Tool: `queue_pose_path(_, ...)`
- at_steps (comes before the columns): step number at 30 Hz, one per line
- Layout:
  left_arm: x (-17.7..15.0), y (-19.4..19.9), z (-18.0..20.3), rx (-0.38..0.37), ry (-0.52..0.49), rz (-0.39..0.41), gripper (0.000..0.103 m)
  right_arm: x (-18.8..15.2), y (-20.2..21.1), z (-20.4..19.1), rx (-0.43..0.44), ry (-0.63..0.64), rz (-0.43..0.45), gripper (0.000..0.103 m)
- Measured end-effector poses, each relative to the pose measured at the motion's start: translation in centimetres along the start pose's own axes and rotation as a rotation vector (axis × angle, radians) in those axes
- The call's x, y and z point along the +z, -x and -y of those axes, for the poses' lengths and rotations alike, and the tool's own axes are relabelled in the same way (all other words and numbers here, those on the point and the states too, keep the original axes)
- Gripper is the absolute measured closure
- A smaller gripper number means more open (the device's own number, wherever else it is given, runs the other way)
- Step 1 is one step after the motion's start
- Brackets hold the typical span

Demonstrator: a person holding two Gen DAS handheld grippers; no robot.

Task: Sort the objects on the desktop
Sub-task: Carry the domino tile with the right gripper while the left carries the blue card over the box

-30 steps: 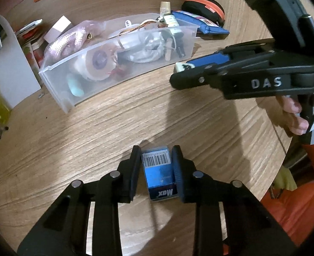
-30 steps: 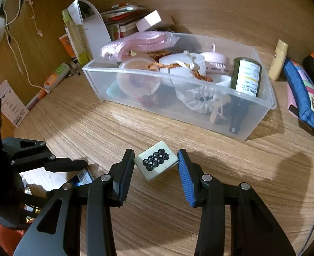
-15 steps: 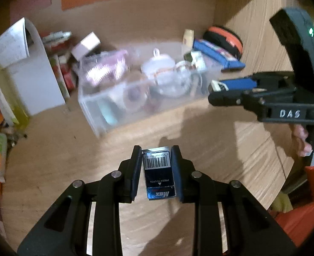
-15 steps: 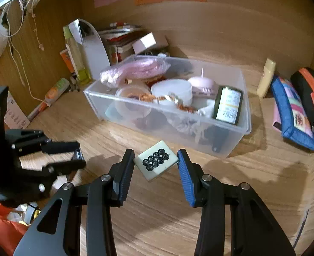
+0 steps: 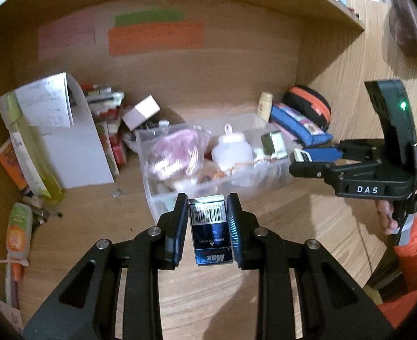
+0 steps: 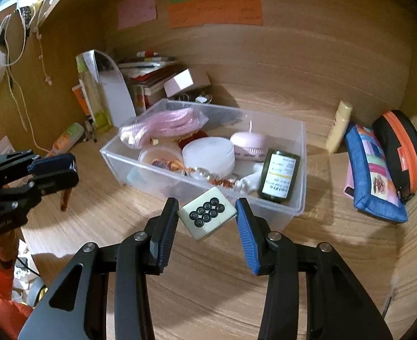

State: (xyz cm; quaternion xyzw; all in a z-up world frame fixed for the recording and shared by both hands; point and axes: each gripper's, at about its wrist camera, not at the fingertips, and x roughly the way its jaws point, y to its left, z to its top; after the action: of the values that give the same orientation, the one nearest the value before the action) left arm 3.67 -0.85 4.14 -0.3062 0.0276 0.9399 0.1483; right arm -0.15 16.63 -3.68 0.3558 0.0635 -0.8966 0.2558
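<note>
My left gripper (image 5: 207,226) is shut on a small blue Max staple box (image 5: 211,232) with a barcode on its far end, held above the wooden desk. My right gripper (image 6: 207,218) is shut on a pale mahjong tile (image 6: 207,216) with black circles, gripped corner to corner. Both hover in front of a clear plastic bin (image 6: 296,198) that holds a pink bag, a white round jar, a dark bottle and other small things. In the left wrist view the right gripper (image 5: 307,160) shows at the right with the tile at its tip. The left gripper (image 6: 52,170) shows at the left of the right wrist view.
A white file holder (image 5: 75,147) with papers and books stands at the back left. A blue pencil case (image 6: 372,175), an orange-trimmed black pouch (image 6: 398,147) and a cream tube (image 6: 338,126) lie at the right. Coloured notes hang on the back wall. A tube (image 5: 17,232) lies at the left.
Both grippers have risen with their objects still held. The left one rose more and tilted up, so the bin sank lower and the back wall came into view.
</note>
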Motion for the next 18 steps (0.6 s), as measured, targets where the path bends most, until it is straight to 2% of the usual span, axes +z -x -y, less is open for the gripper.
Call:
queue_pose_path(8,2.6,0.7,-0.8,0.013,0.001,0.049,0.076,1.8,1.1,1.1,-0.014,-0.01,0.066,0.065)
queue_pose_path(18,5.4,-2.2,-1.5,-0.06,0.045,0.006,0.076,4.6,0.6,2.5,-0.02,-0.016,0.111,0.065)
